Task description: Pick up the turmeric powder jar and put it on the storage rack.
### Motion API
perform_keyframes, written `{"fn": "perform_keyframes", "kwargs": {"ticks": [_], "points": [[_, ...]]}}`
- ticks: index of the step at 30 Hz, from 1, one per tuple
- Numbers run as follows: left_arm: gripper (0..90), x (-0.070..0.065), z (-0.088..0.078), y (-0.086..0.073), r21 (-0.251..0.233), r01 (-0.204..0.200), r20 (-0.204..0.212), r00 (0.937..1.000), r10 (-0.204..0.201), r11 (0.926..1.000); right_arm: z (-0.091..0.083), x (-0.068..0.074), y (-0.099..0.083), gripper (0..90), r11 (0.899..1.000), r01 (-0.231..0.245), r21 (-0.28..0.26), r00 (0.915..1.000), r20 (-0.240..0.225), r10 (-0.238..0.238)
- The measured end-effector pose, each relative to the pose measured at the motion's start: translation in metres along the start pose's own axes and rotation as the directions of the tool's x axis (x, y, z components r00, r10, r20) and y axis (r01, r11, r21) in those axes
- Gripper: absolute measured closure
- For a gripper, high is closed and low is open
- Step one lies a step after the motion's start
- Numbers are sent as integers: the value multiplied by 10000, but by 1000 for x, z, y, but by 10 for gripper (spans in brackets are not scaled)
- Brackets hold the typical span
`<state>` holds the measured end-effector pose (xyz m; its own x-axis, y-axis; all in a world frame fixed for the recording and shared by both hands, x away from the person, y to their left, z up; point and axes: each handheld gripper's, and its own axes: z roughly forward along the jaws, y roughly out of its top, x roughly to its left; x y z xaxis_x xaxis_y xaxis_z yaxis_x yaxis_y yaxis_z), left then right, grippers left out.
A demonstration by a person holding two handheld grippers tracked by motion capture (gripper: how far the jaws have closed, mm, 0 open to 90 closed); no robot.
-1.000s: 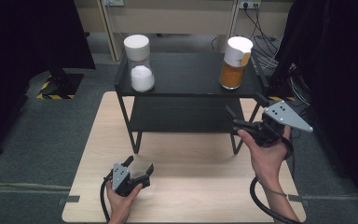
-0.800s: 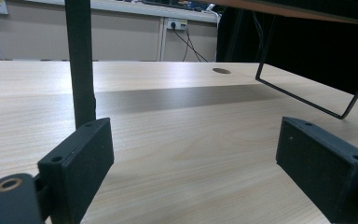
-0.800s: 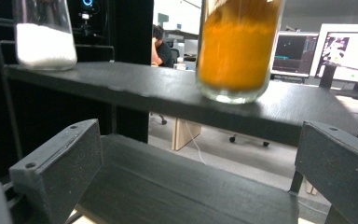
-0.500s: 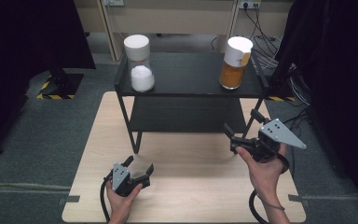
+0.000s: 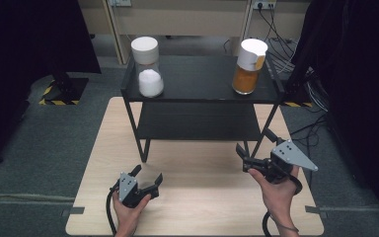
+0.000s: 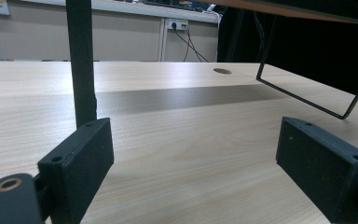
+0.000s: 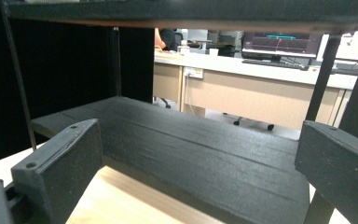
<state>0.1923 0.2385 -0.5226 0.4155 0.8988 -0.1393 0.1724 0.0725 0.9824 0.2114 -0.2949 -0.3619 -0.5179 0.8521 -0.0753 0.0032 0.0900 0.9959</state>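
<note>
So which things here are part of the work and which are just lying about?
In hand or nearest:
left gripper, open
right gripper, open
black shelf rack

Just there:
jar of white powder
jar of orange powder
wooden table

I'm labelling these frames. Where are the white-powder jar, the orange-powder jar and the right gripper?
white-powder jar (image 5: 150, 81), high view, on the powder-filled lower glass.
orange-powder jar (image 5: 246, 79), high view, on the orange-filled glass body.
right gripper (image 5: 243, 157), high view, midway between its fingertips.
</note>
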Motion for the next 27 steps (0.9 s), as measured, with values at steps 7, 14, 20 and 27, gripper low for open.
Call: {"fn": "perform_keyframes", "kwargs": {"ticks": [7, 14, 20, 27], "points": [[105, 0, 0, 0, 5, 17, 2, 10000, -17, 10000, 1, 2, -13, 13, 9999, -35, 118, 10000, -81, 36], [105, 0, 0, 0, -4, 30, 1, 10000, -30, 10000, 3, 4, -26, 13, 9995, -148, 295, 9997, -170, 154], [105, 0, 0, 0, -5, 27, -4, 10000, -27, 10000, 2, 5, -42, 12, 9980, -278, 576, 9992, -258, 293], [105, 1, 0, 0, 3, 34, 0, 10000, -34, 10000, 1, 5, -54, 13, 9974, -317, 653, 9991, -263, 334]]}}
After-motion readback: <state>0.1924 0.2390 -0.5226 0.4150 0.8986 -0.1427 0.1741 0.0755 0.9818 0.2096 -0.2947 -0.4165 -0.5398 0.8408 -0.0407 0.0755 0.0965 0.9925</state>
